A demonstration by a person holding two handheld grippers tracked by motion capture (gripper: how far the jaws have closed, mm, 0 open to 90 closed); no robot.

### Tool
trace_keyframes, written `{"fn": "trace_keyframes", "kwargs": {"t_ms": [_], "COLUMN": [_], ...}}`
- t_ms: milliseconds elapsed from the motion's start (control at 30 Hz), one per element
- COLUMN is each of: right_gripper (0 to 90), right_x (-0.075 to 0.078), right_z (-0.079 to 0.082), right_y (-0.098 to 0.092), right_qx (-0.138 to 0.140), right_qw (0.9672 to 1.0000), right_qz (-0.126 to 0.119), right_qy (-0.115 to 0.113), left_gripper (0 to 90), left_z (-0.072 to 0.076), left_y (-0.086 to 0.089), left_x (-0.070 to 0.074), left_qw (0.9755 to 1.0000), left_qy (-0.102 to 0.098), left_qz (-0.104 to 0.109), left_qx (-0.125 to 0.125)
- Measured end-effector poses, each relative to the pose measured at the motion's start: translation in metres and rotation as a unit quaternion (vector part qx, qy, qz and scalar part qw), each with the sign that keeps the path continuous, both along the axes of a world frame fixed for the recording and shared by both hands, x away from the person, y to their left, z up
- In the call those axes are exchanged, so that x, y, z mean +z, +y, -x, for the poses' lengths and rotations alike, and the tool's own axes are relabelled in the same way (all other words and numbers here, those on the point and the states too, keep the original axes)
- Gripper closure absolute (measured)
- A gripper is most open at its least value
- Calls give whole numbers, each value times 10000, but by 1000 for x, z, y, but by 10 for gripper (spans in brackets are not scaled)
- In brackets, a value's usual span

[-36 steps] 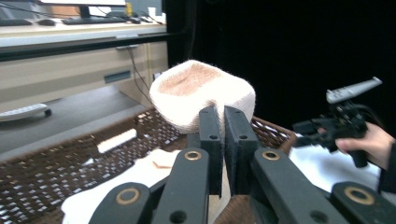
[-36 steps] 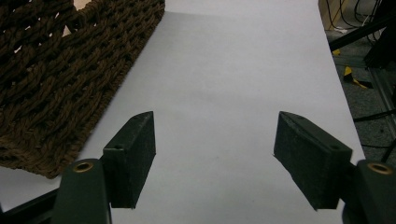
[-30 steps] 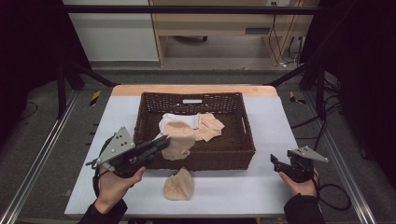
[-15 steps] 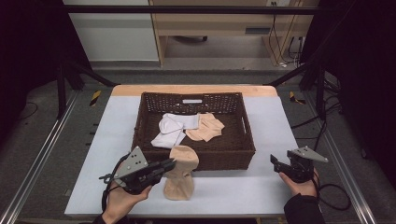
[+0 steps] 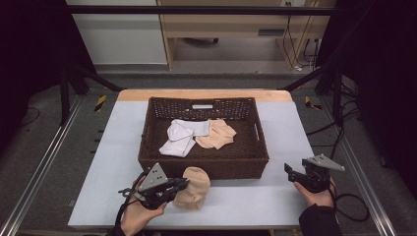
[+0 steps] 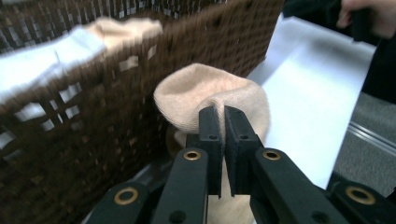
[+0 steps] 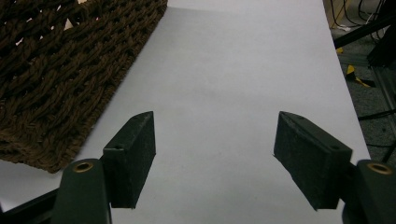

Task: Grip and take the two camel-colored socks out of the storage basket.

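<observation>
My left gripper (image 5: 184,185) (image 6: 223,117) is shut on a fold of a beige sock (image 5: 195,183) (image 6: 212,88). It holds the sock low over the white table, just in front of the dark wicker basket (image 5: 204,166) (image 6: 93,140). The sock's lower part lies bunched with another beige sock (image 5: 189,200) on the table; I cannot tell where one ends. My right gripper (image 5: 288,170) (image 7: 215,140) stands open near the basket's front right corner (image 7: 56,93), with only bare table between its pads.
Inside the basket lie white socks (image 5: 179,138) and a beige sock (image 5: 216,133). The white table top (image 5: 295,132) has free room to the left and right of the basket. Metal rails and dark floor flank the table.
My left gripper has come down from over the basket's front rim to the table, carrying the beige sock onto the one lying there. The right gripper has stayed still.
</observation>
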State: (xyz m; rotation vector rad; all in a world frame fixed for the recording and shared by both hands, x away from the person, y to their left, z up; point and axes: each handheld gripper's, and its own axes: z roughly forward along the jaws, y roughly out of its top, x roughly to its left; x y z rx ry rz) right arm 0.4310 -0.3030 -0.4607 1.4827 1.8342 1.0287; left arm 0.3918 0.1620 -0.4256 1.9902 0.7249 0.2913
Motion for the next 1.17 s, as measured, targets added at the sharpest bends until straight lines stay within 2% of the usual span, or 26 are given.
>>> {"fn": "trace_keyframes", "kwargs": {"t_ms": [100,167,367,467,500,567,600,633,700,900,1167], "right_gripper": [295,295,293,292,291,290,290,287,286,284,283], "right_x": [-1,-1,-2,-3,-3,-3,-3,-3,-3,-3,-3], "right_z": [0,0,0,-1,-1,0,0,0,0,1,1], "right_y": [0,0,1,0,0,0,0,0,-1,-1,0], "right_qx": [9,6,18,16,18,-4,-4,-1,-2,-20,-2], "right_qw": [10000,10000,10000,9999,9999,10000,10000,10000,10000,10000,10000], "right_qz": [9,35,29,40,44,12,12,11,13,-1,7], "right_qy": [24,24,78,96,92,96,96,89,95,86,90], "left_gripper": [854,850,799,704,612,512,512,445,401,362,336], "left_z": [-6,-7,-10,-11,-12,-12,-13,-13,-13,-10,-6], "left_y": [-2,-2,-1,1,4,5,7,10,18,34,60], "left_x": [-14,-19,-24,-24,-24,-24,-24,-23,-21,-20,-24], "left_qw": [9996,9994,9993,9994,9995,9996,9995,9995,9991,9981,9959], "left_qy": [186,226,275,229,216,157,113,94,40,-15,-40], "left_qz": [-189,-251,-230,-216,-160,-122,-97,-56,59,140,37], "left_qx": [31,46,98,144,168,224,270,311,409,595,905]}}
